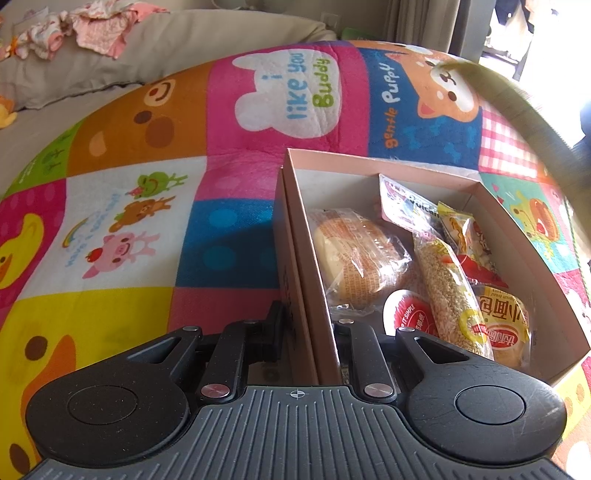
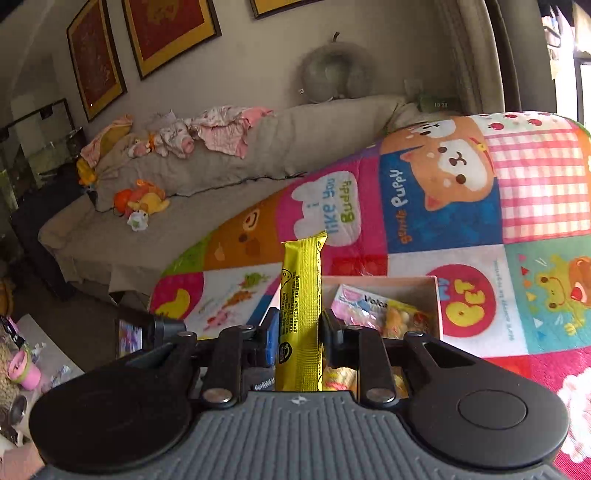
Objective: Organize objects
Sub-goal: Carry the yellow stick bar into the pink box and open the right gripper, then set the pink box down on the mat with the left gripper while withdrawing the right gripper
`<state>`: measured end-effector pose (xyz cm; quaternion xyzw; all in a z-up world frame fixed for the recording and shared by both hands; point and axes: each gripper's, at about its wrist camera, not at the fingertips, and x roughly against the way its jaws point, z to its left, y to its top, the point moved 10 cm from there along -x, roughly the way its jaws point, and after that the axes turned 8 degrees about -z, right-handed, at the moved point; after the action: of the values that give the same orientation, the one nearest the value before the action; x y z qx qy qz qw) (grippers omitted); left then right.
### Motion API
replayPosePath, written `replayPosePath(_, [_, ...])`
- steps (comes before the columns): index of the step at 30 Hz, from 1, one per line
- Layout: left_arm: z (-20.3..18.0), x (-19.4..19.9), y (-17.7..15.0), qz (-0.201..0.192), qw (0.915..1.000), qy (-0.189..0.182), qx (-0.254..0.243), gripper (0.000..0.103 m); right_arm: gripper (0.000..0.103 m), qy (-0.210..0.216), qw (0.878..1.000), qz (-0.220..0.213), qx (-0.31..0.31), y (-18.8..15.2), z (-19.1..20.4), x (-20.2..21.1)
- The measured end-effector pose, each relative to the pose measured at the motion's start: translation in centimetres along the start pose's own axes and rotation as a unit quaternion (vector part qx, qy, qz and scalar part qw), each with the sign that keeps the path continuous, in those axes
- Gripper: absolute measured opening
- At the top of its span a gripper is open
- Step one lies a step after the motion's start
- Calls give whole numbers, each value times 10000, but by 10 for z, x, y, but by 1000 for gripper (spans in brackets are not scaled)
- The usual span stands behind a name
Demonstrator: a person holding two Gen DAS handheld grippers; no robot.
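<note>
- Left wrist view: the left gripper (image 1: 304, 334) is clamped on the near left wall of the pink cardboard box (image 1: 491, 206), one finger outside the wall and one inside.
- That box sits on a patchwork cartoon blanket (image 1: 147, 206), toward its right side.
- Inside the box lie a wrapped round bun (image 1: 354, 254) at the left, a long sesame stick (image 1: 452, 291) in clear wrap beside it, a red-lidded round cup (image 1: 410, 314) near the gripper, a yellow bread packet (image 1: 508, 323) at the near right, and a pink-edged snack bag (image 1: 402, 203) propped against the far wall.
- Right wrist view: the right gripper (image 2: 298, 334) grasps a yellow snack bar (image 2: 301, 295), which stands upright between the two fingers, its crimped top sticking out well past the fingertips.
- The bar is held in the air, on the near side of the box (image 2: 437, 295), whose contents show just beyond the right finger.
- Far behind, a beige sofa (image 2: 258, 147) carries pink baby clothes (image 2: 218, 129) on its backrest and a small orange plush toy (image 2: 142, 201) on the seat.
- Framed red pictures (image 2: 166, 29) hang on the far wall.
</note>
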<state>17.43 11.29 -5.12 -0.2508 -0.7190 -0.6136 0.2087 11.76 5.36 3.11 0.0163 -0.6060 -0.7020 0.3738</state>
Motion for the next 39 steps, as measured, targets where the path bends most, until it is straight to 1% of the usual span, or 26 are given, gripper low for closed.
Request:
replayPosePath(1, [0,0,0,-2,10000,-6,2,19,31,11,10000,-6,-58,2,-1,-11])
replayPosePath(3, [0,0,0,-14,10000,-19,4,19,31,-228,9997,-11,-10,2,-8,-27])
replayPosePath(6, [-1,0,-1,-63,10000,4,-20,19,31,-383,9988,3,294,-14,-18,-22])
replayPosePath(8, [-2,1,-1,-101,9999,46,-61,19,39,-536,9962,-24,685,-32,-27,-7])
replayPosePath(10, [-3,1,-1,-122,9999,62,-80,19,62,-763,9891,-39,1256,-56,-37,13])
replayPosePath(12, [-2,1,-1,-109,9999,55,-55,19,67,-1006,9793,4,1755,-81,-47,26])
replayPosePath(13, [-2,1,0,-89,9999,61,-48,19,67,-1100,9748,86,1940,-93,-52,29])
replayPosePath(15, [-4,-2,2,-16,10000,62,-60,17,67,-1266,9684,282,2129,-116,-65,30])
replayPosePath(16, [-7,-5,5,31,9999,54,-99,17,67,-1310,9678,341,2121,-124,-70,28])
replayPosePath(18, [-19,-20,15,191,9995,-37,-239,17,68,-1377,9704,405,1942,-132,-82,20])
replayPosePath(20, [-31,-41,29,369,9987,-199,-288,18,68,-1341,9754,422,1698,-134,-85,11])
replayPosePath(21, [-37,-53,36,453,9979,-256,-384,18,68,-1398,9756,377,1651,-132,-87,6])
replayPosePath(22, [-43,-62,42,496,9965,-244,-624,18,68,-1512,9736,325,1681,-128,-90,-1])
replayPosePath(23, [-47,-71,48,465,9938,-185,-991,20,68,-1645,9711,263,1711,-123,-93,-6])
replayPosePath(24, [-48,-78,53,405,9898,-77,-1362,28,67,-1737,9702,219,1678,-119,-96,-11])
replayPosePath(25, [-46,-83,57,328,9868,19,-1585,34,67,-1793,9713,173,1551,-112,-101,-15])
replayPosePath(26, [-42,-87,61,273,9866,102,-1603,43,67,-1770,9740,142,1405,-106,-105,-19])
replayPosePath(27, [-37,-90,63,220,9881,177,-1510,49,67,-1730,9761,141,1309,-103,-107,-22])
replayPosePath(29, [-30,-92,66,133,9912,221,-1295,49,68,-1680,9776,118,1262,-98,-111,-30])
replayPosePath(32, [-25,-92,68,55,9947,242,-999,43,68,-1819,9737,68,1371,-97,-114,-38])
replayPosePath(34, [-23,-85,70,69,9970,211,-743,42,68,-1919,9720,79,1357,-98,-119,-41])
replayPosePath(35, [-23,-77,72,2,9978,189,-631,41,68,-1944,9722,95,1305,-98,-122,-42])
replayPosePath(36, [-23,-65,76,-118,9981,169,-581,41,70,-1967,9725,90,1247,-99,-124,-40])
replayPosePath(38, [-23,-38,81,-411,9975,144,-563,44,85,-1977,9732,44,1171,-100,-126,-31])
replayPosePath(39, [-22,-21,81,-566,9969,145,-521,46,97,-1956,9743,7,1118,-101,-126,-24])
